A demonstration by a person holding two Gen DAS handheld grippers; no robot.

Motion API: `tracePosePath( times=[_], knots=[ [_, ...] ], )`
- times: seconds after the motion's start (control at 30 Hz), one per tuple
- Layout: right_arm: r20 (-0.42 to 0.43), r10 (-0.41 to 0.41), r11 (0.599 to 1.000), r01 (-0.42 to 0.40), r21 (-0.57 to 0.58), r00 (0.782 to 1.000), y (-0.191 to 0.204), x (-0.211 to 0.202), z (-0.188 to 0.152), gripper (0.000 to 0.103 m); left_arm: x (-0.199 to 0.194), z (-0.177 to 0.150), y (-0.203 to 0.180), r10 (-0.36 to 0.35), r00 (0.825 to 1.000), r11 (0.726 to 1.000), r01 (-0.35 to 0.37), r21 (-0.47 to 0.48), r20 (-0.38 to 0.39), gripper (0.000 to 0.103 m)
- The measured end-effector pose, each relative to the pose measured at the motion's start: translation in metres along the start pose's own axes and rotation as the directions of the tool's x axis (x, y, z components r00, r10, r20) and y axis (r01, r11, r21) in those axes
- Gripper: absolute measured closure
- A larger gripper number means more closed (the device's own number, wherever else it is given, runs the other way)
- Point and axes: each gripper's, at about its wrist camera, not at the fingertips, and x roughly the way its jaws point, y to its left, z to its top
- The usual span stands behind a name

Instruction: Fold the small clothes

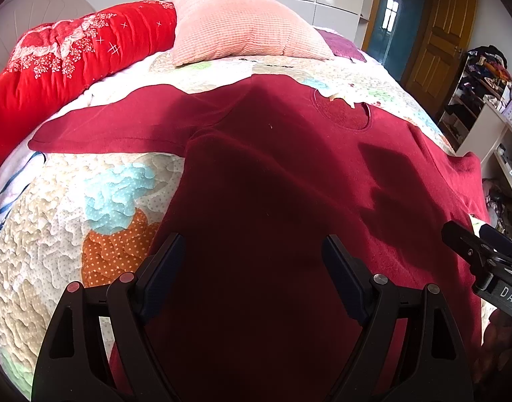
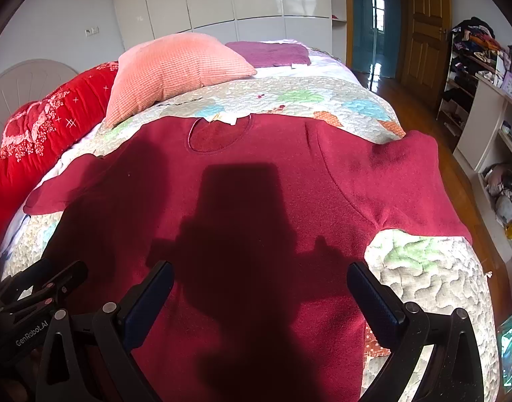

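Note:
A dark red long-sleeved top lies spread flat on the quilted bed, neck hole away from me, both sleeves stretched out sideways. It also shows in the right wrist view. My left gripper is open and empty, hovering over the top's lower left part. My right gripper is open and empty, over the lower right part near the side edge. Each gripper appears at the edge of the other's view: the right one, the left one.
A patchwork quilt covers the bed. A pink pillow, a red duvet and a folded purple cloth lie at the head. Shelves with clutter stand on the right beyond the bed edge.

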Motion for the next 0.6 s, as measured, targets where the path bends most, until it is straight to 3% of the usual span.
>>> tracePosePath(
  times=[0.6],
  knots=[
    [0.005,0.015,1.0,-0.015,-0.006,1.0,0.007,0.002,0.011,0.001,-0.009,0.013,0.026,0.034,0.999,0.998,-0.033,-0.05,0.021,0.019]
  ],
)
